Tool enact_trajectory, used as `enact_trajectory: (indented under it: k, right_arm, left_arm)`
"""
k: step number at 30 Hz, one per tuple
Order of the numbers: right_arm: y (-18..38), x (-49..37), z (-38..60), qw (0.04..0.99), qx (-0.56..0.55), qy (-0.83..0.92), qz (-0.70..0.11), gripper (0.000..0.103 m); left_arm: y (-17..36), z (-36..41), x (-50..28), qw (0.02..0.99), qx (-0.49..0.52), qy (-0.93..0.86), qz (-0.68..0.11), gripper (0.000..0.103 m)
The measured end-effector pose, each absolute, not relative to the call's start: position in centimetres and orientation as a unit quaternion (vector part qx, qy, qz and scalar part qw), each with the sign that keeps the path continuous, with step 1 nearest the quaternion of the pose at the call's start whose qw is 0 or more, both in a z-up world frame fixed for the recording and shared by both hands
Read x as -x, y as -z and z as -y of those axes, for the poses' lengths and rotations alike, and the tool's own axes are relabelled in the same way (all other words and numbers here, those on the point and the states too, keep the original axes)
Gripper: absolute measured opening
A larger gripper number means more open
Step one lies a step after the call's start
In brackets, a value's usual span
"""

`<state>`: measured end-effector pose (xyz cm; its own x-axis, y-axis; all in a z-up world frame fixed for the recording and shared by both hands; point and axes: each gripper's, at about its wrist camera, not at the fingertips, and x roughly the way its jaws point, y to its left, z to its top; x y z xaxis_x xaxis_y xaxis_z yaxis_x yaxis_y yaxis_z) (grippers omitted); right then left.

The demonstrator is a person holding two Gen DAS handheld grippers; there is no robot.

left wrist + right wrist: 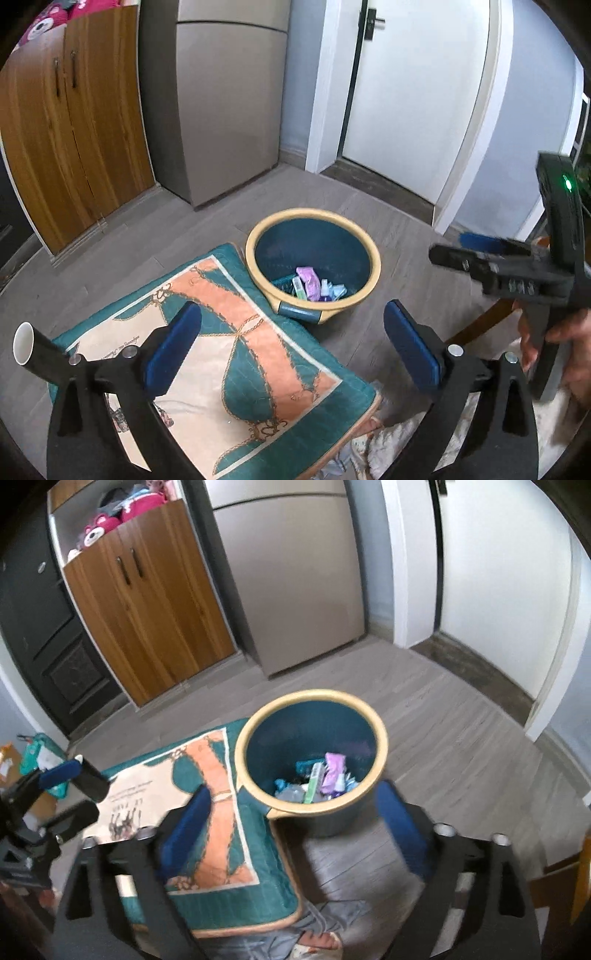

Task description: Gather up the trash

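cushion (221, 812): dark print near its left edge, a larger line above two small lines and a dark emblem; the larger line seems to start "LE", the rest too blurred to read
cushion, left wrist view (221, 369): a thin line of script near its left edge, too small to read
wrappers in the bin (325, 775): printed packets, no wording legible
cardboard box (9, 760): a pale label at the left edge of the right wrist view, no wording legible
fridge (229, 110): no readable brand mark
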<state>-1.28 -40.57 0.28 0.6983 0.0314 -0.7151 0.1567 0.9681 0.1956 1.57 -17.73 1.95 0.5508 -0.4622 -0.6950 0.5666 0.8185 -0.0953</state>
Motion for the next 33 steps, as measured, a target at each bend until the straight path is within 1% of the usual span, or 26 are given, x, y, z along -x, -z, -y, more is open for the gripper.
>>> enact_trajectory:
  k: [2, 8, 17, 33]
  right_arm:
    - [-0.7, 1.8, 39.9, 0.919, -0.104, 0.049, -0.377, 0.098]
    - [-1.1, 2.1, 38.4, 0.927, -0.058, 0.067, -0.364, 0.098]
    - [-0.6, 1.9, 39.3, 0.921, -0.092, 0.076, -0.372, 0.098]
    - [-0.5, 1.9, 39.4, 0.921, -0.093, 0.075, -0.371, 0.098]
  left_arm:
    - [-2.4, 17.5, -1.1, 0.884, -0.069, 0.293, -0.359, 0.097]
    - [-2.5, 18.1, -0.8, 0.892, -0.097, 0.280, -0.342, 0.097]
    - [-2.8, 18.0, -0.7, 0.899, -0.110, 0.276, -0.321, 0.097]
    - [-2.9, 18.2, -0.4, 0.900, -0.117, 0.279, -0.312, 0.097]
